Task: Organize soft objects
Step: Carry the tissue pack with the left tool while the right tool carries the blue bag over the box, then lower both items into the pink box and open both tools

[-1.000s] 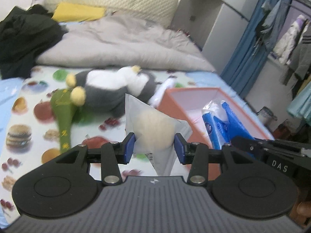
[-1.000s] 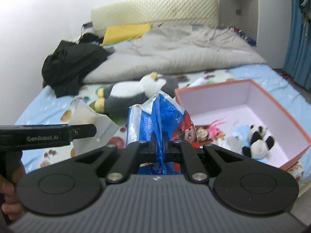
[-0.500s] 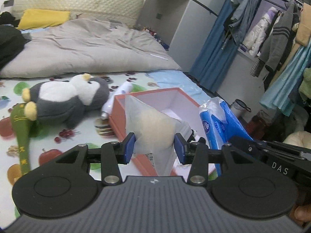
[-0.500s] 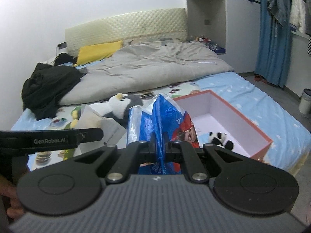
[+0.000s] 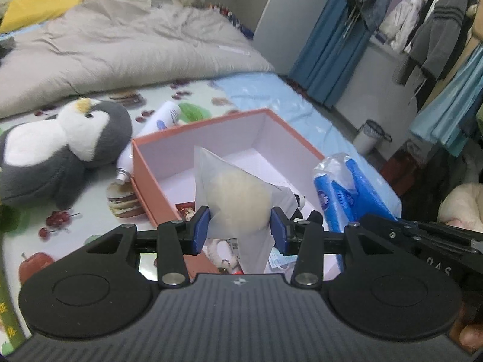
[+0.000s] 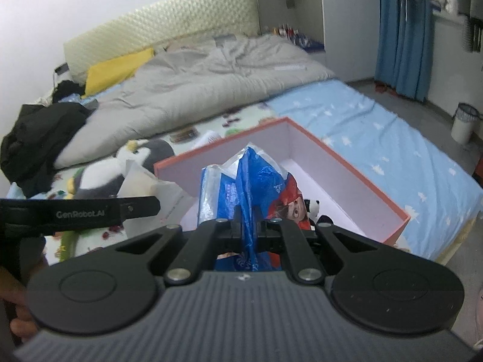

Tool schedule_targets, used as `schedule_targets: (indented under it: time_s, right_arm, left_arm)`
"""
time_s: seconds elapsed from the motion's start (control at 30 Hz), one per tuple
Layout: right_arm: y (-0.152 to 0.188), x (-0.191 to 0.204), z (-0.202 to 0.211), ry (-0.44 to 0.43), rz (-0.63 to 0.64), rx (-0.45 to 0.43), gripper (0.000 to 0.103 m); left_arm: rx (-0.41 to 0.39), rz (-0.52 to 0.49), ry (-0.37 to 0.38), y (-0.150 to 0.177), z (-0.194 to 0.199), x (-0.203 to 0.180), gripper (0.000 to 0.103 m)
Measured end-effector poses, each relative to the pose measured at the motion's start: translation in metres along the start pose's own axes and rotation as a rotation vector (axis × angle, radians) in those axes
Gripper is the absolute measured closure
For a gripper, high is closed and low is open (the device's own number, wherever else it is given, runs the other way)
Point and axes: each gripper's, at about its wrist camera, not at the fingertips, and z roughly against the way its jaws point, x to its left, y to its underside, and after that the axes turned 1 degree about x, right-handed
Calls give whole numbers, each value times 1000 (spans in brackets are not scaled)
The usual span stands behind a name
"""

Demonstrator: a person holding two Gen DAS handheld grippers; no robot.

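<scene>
My left gripper [image 5: 239,227] is shut on a white pouch with a cream fluffy ball inside [image 5: 238,199], held above the near end of the orange box [image 5: 145,169]. My right gripper [image 6: 245,226] is shut on a blue plastic packet with a cartoon print [image 6: 256,187], held over the same box [image 6: 347,166]. The packet also shows at the right of the left wrist view [image 5: 347,196]. Small plush toys, one a panda [image 6: 314,208], lie in the box. A grey and white penguin plush [image 5: 51,150] lies left of the box.
A white tube [image 5: 151,138] lies between penguin and box. A grey duvet [image 6: 196,90], yellow pillow [image 6: 117,69] and black clothes [image 6: 39,138] cover the far bed. A white bin [image 6: 465,120] stands on the floor; clothes [image 5: 437,30] hang at right.
Both grippers have moved right and forward with their loads, from beside the box to over it. The box now fills the middle of both views.
</scene>
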Motion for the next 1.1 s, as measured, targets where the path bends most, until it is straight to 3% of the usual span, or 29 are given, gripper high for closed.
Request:
schedule_targets:
  time_s: [0.43,0.7,0.8,0.87,1.1]
  right_arm:
    - [-14,-28,-89,-18,-34,128,93]
    - [-12,-41,-121,-11,-75,190,92]
    - [-12,-46,-126,-11,-103,215,80]
    - [-12,-48,-127,1,-109,216,50]
    - [-15,-45,-98,21,-91,147,49]
  left_arm:
    - [147,-33,5,-35,-120,4,53]
    - [198,-34,-11,-39,-151,11,51]
    - [202,-41,-19,-41,-150,11,46]
    - [201,-35,-18,-42,-148,10,44]
    - [151,-55,-10,-44,-114,2,44]
